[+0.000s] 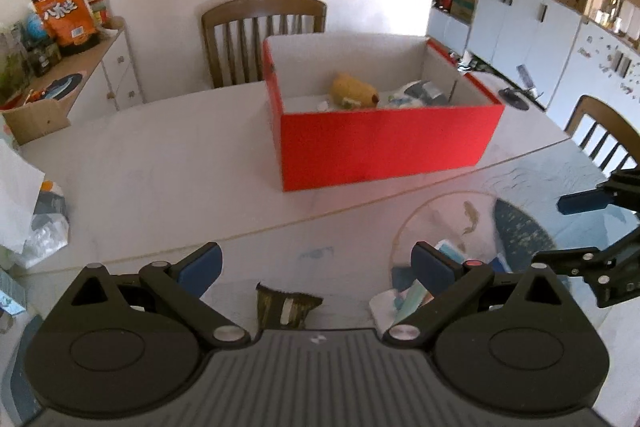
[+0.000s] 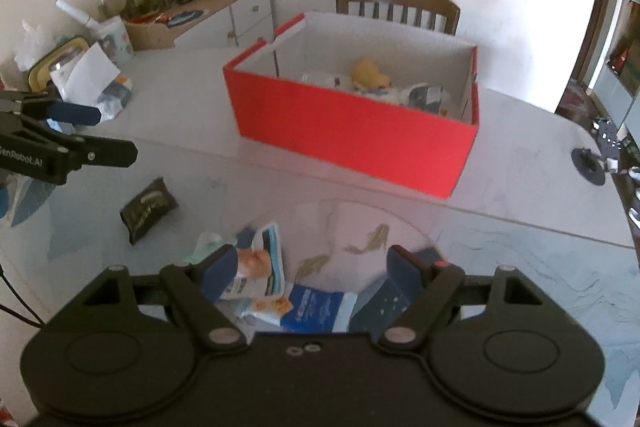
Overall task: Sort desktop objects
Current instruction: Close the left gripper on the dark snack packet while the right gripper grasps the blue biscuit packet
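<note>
The table [image 1: 152, 155] carries everything, pale on its far half and covered by a blue patterned mat [image 2: 520, 267] along the near edge. On the far half, toward the middle, stands the red box [image 1: 380, 147], open on top, with a yellow toy [image 1: 354, 91] and some wrapped packets [image 1: 416, 93] lying inside. At the table's left edge sits a heap of bags [image 2: 100, 83].

On the mat near the near edge lies a pile of packets [image 2: 260, 267], white and blue ones overlapping; just left of it, apart, lies a dark sachet [image 2: 148, 209], tilted.

My left gripper [image 1: 316, 267] hangs above the near edge with its jaws spread wide and nothing in them; the sachet shows below, between my fingers [image 1: 200, 267] but untouched. My right gripper [image 2: 310, 269] hovers over the pile, jaws likewise wide apart, empty, the packets showing beneath the gap.
</note>
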The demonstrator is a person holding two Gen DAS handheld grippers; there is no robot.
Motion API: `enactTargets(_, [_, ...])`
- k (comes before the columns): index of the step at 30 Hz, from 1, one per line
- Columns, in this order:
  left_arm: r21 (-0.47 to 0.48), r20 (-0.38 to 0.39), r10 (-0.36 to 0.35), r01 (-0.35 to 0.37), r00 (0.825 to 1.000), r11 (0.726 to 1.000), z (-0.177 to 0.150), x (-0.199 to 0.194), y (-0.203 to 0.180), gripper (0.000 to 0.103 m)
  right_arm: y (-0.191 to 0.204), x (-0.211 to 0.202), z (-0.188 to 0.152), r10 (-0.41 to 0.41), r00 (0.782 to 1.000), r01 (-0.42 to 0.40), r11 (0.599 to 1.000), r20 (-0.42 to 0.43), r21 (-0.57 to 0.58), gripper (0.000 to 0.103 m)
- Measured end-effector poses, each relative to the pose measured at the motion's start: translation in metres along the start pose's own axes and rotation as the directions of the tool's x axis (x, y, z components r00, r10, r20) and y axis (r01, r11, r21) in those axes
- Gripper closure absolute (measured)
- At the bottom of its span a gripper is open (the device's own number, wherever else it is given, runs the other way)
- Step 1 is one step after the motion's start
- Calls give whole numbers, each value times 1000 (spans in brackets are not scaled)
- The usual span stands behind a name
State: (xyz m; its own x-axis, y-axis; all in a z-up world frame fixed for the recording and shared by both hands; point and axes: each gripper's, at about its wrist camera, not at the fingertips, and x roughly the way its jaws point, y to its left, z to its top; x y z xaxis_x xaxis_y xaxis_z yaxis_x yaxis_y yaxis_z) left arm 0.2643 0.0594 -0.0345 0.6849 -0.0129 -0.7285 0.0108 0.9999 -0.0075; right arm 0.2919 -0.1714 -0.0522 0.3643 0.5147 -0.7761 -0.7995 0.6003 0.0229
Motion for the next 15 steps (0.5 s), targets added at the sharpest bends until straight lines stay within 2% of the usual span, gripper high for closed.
enactTargets(10, [-26, -34, 36, -37, 999, 999, -24, 22, 7, 2, 2, 25, -20, 34, 999, -34, 999, -35, -6, 21])
enactTargets(15, [-24, -55, 42, -43, 998, 999, -31, 29, 11, 2, 9, 40, -33, 23, 997, -26, 999, -75, -42, 21])
